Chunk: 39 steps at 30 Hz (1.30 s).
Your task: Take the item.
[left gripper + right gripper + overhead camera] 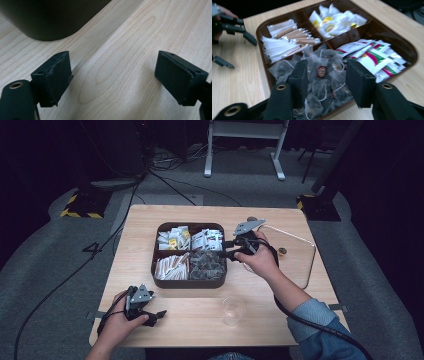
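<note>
high view: the right tongs point(231, 249) reach in from the right over the dark tray point(156, 270) mid-tabletop, at its near-right compartment of tea bags point(206, 266). the left tongs point(150, 312) rest near-left on the tabletop point(280, 320); a clear glass point(233, 309) waits near the front edge. left gripper view: jaws wide apart, nothing between them, bare wood below. right gripper view: jaws partly apart, poised over the tea bags point(322, 75), no pad pressing yet. looks like the pick step; next, lower onto 1 bag and pinch without snagging its neighbours.

Dark brown tray point(156, 270) on pale wood-grain table point(280, 320), black jaws.
</note>
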{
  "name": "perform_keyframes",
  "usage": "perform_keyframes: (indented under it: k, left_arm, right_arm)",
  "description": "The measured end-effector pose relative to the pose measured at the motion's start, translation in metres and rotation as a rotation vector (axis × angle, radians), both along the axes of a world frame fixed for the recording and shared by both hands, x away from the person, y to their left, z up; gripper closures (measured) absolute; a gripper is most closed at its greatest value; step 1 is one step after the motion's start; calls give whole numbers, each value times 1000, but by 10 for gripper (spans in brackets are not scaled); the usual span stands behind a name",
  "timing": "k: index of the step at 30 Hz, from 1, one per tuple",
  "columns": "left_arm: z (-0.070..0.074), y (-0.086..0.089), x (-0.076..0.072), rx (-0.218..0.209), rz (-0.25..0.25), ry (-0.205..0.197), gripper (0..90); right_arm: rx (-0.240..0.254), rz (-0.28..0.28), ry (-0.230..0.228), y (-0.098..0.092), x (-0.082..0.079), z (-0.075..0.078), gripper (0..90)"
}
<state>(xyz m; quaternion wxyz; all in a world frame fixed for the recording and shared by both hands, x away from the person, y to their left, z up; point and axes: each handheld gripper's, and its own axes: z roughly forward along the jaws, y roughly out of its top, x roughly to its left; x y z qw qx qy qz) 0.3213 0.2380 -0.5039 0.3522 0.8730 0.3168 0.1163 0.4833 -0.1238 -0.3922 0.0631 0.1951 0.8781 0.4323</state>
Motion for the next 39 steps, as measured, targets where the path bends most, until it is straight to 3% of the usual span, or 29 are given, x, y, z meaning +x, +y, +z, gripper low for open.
perform_keyframes:
  k: [6,9,23,29,35,39]
  left_arm:
    - [0,0,-1,0,9,2,143]
    - [0,0,0,-3,7,4,142]
    - [0,0,3,-3,-1,5,139]
    - [0,0,3,0,-3,4,140]
    - [0,0,3,0,-3,4,140]
    - [0,0,3,-1,-2,4,140]
  right_arm:
    - [-46,38,26,19,1,-12,685]
    - [-59,47,28,27,0,-19,705]
    - [-108,39,12,52,5,-49,542]
    - [-138,50,8,57,7,-61,527]
    - [-183,89,-20,61,3,-60,675]
    - [-175,89,-36,59,1,-57,711]
